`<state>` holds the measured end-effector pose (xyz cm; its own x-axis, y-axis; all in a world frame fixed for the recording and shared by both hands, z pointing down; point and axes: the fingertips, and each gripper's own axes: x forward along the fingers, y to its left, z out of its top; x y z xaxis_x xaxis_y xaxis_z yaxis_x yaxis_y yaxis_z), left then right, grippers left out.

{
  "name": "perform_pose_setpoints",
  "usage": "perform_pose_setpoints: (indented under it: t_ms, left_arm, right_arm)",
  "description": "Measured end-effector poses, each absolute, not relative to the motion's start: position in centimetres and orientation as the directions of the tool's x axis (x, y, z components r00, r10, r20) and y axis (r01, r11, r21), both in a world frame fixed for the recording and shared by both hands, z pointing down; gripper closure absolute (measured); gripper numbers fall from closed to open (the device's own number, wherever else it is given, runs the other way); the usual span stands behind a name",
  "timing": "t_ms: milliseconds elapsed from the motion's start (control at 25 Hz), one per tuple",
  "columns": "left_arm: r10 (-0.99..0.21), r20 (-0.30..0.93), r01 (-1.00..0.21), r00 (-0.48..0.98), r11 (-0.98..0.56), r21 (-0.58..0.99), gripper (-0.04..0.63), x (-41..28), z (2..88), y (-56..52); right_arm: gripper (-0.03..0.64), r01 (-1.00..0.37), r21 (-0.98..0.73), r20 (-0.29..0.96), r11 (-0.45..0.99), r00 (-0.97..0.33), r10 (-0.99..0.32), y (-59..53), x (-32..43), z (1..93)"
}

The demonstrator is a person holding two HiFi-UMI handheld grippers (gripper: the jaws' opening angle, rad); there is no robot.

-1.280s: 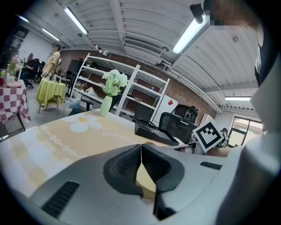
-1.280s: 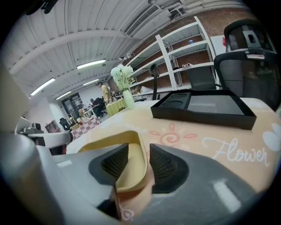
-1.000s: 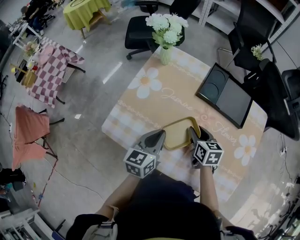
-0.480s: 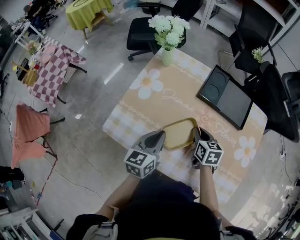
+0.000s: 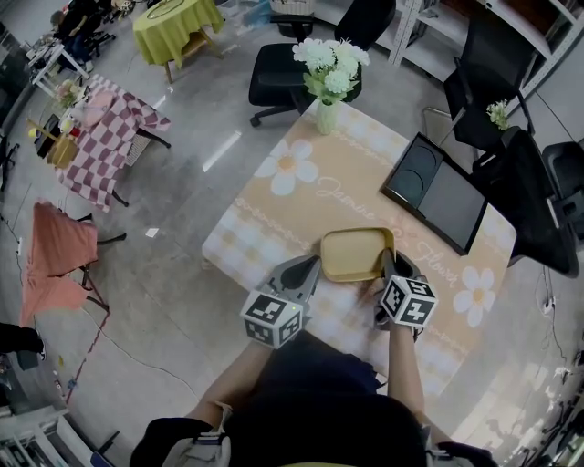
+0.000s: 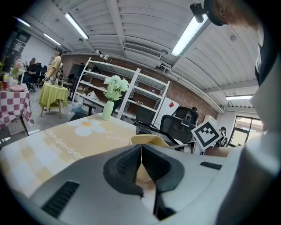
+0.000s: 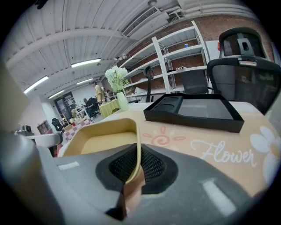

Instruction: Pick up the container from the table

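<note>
The shallow, pale yellow rectangular container [image 5: 358,254] is at the near side of the desk [image 5: 310,205], held between my two tools. My right hand-held gripper [image 5: 389,266] has just been closing its jaws, and they now pinch the container's thin right-hand wall. In the right gripper view that wall runs straight up between the ribbed black pads. My left hand-held gripper [image 5: 313,271] is pressed together on the opposite rim, with a thin pale edge caught where its pads meet. I cannot tell whether the container's base touches the cloth.

The desk wears a peach cloth printed with white daisies, cursive lettering and a cream checked border. A flat black tray with a round recess [image 5: 438,190] lies towards the far right corner, well apart from the container. A pale green vase of white flowers [image 5: 327,82] stands upright at the far edge.

Around the desk is a grey polished floor [image 5: 182,228]. A black office chair [image 5: 278,64] stands behind the vase. To the left are a red-and-white checked table [image 5: 105,137], a round table under a lime-green cloth [image 5: 173,23] and a salmon-coloured cloth draped over a frame [image 5: 57,260]. White open shelving [image 7: 175,57] stands against a brick wall, under ceiling strip lights [image 6: 191,30].
</note>
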<state>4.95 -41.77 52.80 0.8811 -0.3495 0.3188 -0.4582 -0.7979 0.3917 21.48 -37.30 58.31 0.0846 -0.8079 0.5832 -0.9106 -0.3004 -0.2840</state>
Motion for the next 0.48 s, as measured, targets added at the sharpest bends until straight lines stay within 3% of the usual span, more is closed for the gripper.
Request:
perform_pose_setpoints:
  t_ms: [480]
  left_arm:
    - [-0.331, 0.287, -0.423, 0.899, -0.827, 0.369, 0.584, 5.0, 51.7, -39.9]
  right_arm:
    - [0.603, -0.862, -0.326, 0.474, -0.389, 0.207, -0.856, -34.4, 23.9, 54.4]
